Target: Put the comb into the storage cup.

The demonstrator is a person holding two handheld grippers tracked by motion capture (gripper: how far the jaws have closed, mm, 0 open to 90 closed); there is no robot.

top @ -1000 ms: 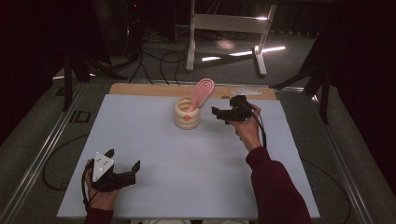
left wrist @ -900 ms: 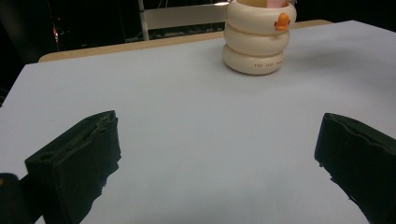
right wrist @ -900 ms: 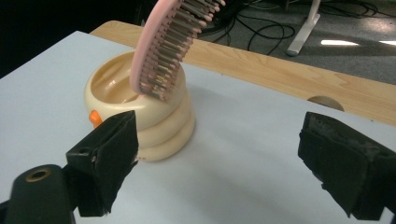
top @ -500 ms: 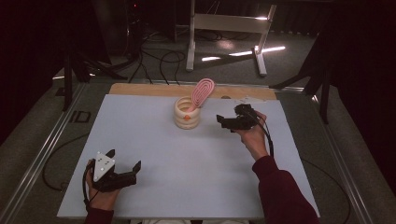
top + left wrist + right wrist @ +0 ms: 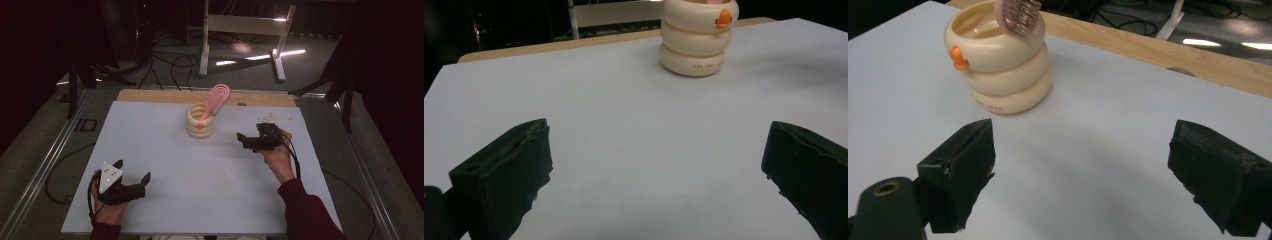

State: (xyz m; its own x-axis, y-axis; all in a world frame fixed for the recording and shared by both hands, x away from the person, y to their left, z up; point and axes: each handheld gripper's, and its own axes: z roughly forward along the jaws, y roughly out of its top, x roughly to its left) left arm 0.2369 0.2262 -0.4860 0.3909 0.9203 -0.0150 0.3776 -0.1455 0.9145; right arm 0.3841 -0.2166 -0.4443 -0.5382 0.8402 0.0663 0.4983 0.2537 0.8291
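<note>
Both claws were black with blocky, rough-edged jaws; the left claw [image 5: 131,183] carried a grey three-cornered plate, a black cable trailed from the right claw [image 5: 245,141], and the sleeves [image 5: 311,216] were dark red.

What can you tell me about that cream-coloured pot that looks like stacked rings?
The pot is a glossy cream holder shaped like three stacked rings, probably plastic or ceramic. A small orange beak-like knob sticks out near the rim, and tiny lettering runs around the bottom ring. It stands upright on the white table sheet, toward the far edge. A pink oval brush leans out of its open top. Neither claw touches it; the right claw is the nearer.
</note>
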